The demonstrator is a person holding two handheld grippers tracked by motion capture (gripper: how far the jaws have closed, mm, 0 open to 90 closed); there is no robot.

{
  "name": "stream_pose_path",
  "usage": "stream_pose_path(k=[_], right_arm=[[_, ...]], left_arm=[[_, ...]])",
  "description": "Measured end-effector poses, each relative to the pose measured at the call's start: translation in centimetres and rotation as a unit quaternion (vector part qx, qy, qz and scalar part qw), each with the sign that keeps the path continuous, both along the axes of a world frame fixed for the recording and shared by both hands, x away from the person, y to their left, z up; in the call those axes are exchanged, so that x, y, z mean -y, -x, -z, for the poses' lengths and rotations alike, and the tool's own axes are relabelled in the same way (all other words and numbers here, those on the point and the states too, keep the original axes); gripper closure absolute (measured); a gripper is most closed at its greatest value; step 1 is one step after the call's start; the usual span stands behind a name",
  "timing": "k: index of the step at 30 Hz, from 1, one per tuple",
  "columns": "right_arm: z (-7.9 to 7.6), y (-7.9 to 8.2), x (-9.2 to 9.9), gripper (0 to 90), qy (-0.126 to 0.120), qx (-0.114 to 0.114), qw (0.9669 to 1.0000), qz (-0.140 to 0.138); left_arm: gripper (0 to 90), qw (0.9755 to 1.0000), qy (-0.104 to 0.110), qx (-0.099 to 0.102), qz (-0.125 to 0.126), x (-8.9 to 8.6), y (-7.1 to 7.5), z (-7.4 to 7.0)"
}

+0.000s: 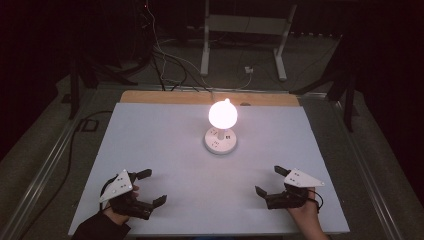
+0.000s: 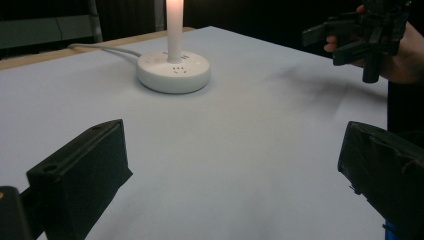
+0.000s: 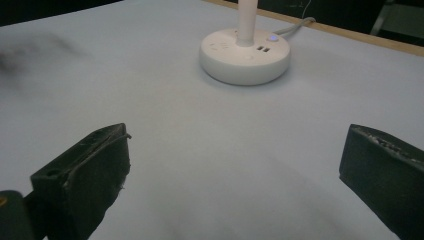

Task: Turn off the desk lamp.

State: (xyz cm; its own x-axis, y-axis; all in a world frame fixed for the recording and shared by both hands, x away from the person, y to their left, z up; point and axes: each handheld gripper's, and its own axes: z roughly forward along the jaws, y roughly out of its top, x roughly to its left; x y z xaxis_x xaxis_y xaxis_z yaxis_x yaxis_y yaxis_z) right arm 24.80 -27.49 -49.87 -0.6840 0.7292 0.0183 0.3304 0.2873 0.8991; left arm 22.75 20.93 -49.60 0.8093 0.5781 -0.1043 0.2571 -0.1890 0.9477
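Lamp: a small table lamp (image 1: 220, 131) stands at the centre of the tabletop, toward 12 o'clock from both grippers and well apart from them.
Lamp shape: a round, glowing white globe (image 1: 223, 114) sits on a slim white stem above a low, round, smooth white base (image 1: 220, 141).
Base details: the base (image 3: 245, 55) carries small slots, two port openings and a tiny lit blue dot; no writing can be read.
Cable: a pale cord (image 2: 102, 48) runs from the base toward the far edge at 12 o'clock.
Tabletop: a flat, matte, pale sheet (image 1: 165, 150) with a wooden strip (image 1: 165, 97) along its far side.
Left gripper: the left gripper (image 1: 146, 187), black with a grey three-cornered plate, is at 7 o'clock, its jaws spread wide and bare.
Right gripper: the right gripper (image 1: 267, 181) is at 5 o'clock, likewise released, nothing between its blocky black jaws.
In the way: nothing lies between the grippers and the lamp.
Surroundings: dark floor with cables and a white frame (image 1: 245, 35) beyond at 12 o'clock.
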Motion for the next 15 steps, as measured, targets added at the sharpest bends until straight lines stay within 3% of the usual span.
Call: stream_pose_path(k=[9, 15], right_arm=[[-0.02, 0.15, -0.14, 0.0, 0.006, 0.004, 1.0000, -0.001], [0.24, 0.03, -0.03, 0.0, 0.005, -0.011, 0.9999, 0.000]], left_arm=[[0.5, 1.0000, -0.002, 0.003, 0.002, 0.11, 0.03, -0.01], [0.5, 1.0000, -0.001, 0.003, 0.005, 0.15, -0.06, -0.04]])
